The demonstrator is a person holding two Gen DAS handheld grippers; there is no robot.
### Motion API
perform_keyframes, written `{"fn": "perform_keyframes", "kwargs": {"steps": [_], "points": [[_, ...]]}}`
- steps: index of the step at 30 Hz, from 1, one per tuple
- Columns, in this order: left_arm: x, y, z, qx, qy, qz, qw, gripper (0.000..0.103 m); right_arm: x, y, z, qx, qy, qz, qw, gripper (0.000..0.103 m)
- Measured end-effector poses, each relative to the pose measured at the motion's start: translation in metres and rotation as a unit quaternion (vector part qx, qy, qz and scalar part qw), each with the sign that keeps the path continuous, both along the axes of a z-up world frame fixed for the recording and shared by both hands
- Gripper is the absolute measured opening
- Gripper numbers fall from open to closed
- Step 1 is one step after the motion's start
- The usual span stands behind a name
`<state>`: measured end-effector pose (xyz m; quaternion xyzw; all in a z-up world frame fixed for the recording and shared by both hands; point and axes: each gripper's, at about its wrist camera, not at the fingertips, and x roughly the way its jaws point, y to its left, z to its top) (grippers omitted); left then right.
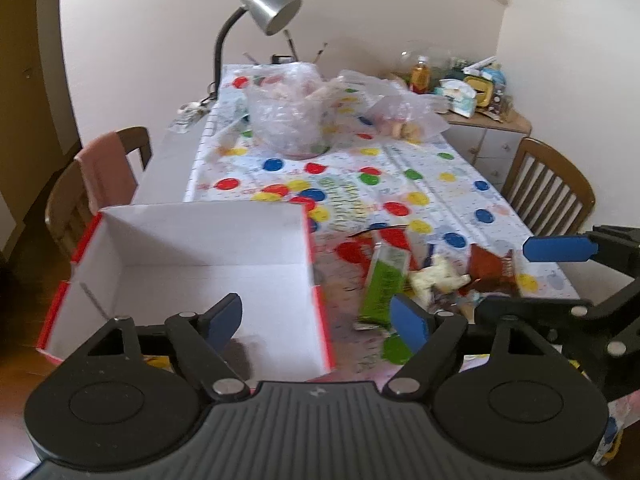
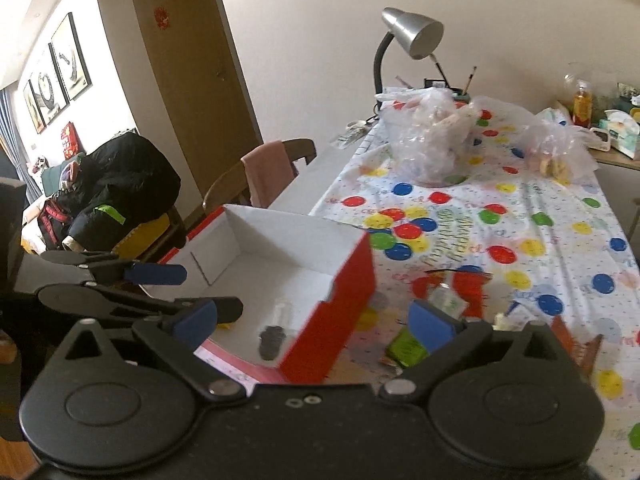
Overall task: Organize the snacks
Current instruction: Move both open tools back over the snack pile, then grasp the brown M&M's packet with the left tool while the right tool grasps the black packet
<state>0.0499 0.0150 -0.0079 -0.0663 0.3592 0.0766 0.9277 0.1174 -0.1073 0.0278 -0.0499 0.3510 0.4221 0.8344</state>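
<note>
A red cardboard box (image 1: pixel 224 280) with a white inside stands open at the table's near left; it also shows in the right wrist view (image 2: pixel 332 300). A small clear packet (image 2: pixel 276 320) is blurred in the air or on the floor of the box; I cannot tell which. A green snack packet (image 1: pixel 382 284), a white wrapped snack (image 1: pixel 436 280) and a brown-red packet (image 1: pixel 490 268) lie to the right of the box. My left gripper (image 1: pixel 320 320) is open over the box's near right corner. My right gripper (image 2: pixel 316 322) is open and empty above the box's near edge.
A polka-dot cloth (image 1: pixel 440 184) covers the table. Clear plastic bags (image 1: pixel 288 116) of food and a grey desk lamp (image 1: pixel 268 8) stand at the far end. Wooden chairs stand left (image 1: pixel 108 172) and right (image 1: pixel 548 184). A cluttered cabinet (image 1: pixel 480 92) is at the back right.
</note>
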Motion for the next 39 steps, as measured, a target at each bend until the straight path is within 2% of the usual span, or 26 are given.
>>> {"fn": "perform_keyframes", "kwargs": {"steps": [11, 16, 21, 30, 39], "points": [[0.033, -0.051, -0.023, -0.027, 0.022, -0.025, 0.9991, 0.083, 0.021, -0.075, -0.013, -0.023, -0.009, -0.001, 1.0, 0.103], [0.053, -0.075, -0.04, -0.035, 0.043, -0.034, 0.9979, 0.083, 0.037, -0.107, -0.023, -0.049, -0.013, 0.004, 0.999, 0.103], [0.077, -0.09, -0.06, -0.062, 0.076, -0.038, 0.9944, 0.083, 0.052, -0.13, -0.041, -0.073, -0.003, 0.011, 0.997, 0.103], [0.118, -0.091, -0.089, -0.114, 0.124, 0.021, 0.9855, 0.083, 0.084, -0.152, -0.09, -0.125, 0.027, 0.008, 0.992, 0.102], [0.157, -0.082, -0.116, -0.18, 0.166, 0.078, 0.9665, 0.083, 0.108, -0.155, -0.128, -0.154, 0.057, 0.004, 0.986, 0.096]]}}
